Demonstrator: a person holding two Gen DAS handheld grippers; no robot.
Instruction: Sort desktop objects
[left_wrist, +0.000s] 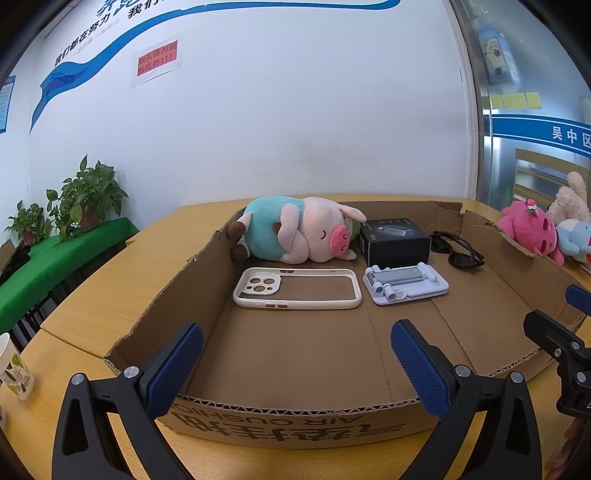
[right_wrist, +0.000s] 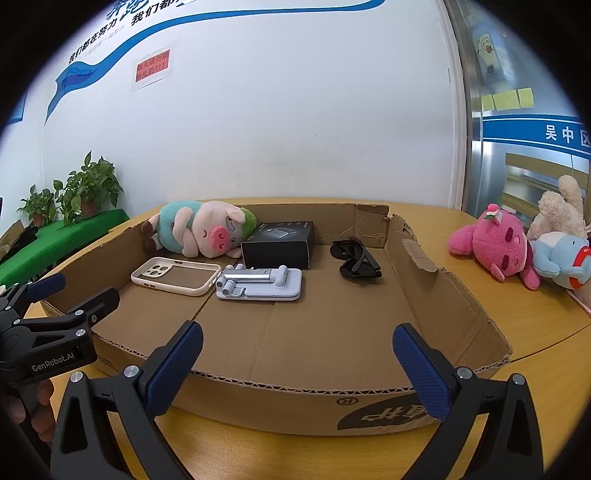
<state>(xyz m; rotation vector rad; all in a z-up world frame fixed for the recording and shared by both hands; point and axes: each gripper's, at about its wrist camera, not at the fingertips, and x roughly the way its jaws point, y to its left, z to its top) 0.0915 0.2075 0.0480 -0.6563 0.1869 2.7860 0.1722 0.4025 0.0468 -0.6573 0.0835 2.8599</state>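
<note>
Hovering before the cardboard tray (left_wrist: 192, 280), left gripper (left_wrist: 295, 369) and right gripper (right_wrist: 297, 369) spread their fingers wide, holding nothing.

A shallow cardboard tray (left_wrist: 480, 317) lay on the table before me. Along its far wall a plush pig (left_wrist: 295, 230) lay on its side, touching a black box (left_wrist: 395, 240). Nearer lay a white phone case (left_wrist: 297, 288), a folded grey phone stand (left_wrist: 404, 284) beside it, and black sunglasses (left_wrist: 458, 249).
</note>
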